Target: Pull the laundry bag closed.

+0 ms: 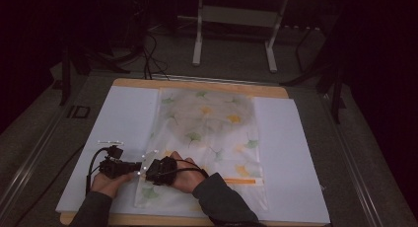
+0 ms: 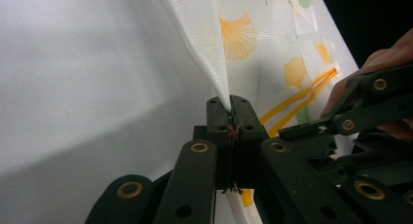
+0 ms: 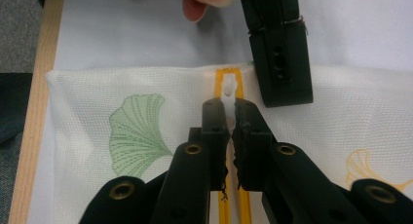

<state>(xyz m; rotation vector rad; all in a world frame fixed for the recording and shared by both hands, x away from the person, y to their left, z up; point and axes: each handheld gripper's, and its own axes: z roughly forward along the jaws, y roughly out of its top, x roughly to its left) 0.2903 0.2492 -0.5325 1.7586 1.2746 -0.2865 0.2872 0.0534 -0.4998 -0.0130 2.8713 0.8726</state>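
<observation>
mesh bag (image 2: 253, 53) | edge pinched in left hand-held gripper (image 2: 230, 107) | lifted off sheet (image 2: 73, 87)

Black claws (image 2: 230, 112), brass rivets, grey sleeves (image 1: 219, 197)

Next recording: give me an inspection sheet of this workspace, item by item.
Surface: white sheet on a wooden board.
Job's things: mesh zip bag with a leaf print lies flat; its yellow zipper ends at a white zipper pull.
Clutter: nothing seen.
Grippers: left gripper shut on the bag's edge, lifting the mesh a little; right gripper shut on the zipper pull. The two sit close together at the bag's near left corner.
Cables: black cable loops from the left gripper; more lie on the floor behind.
Surroundings: grey floor, white frame legs beyond the table, dark room.
</observation>
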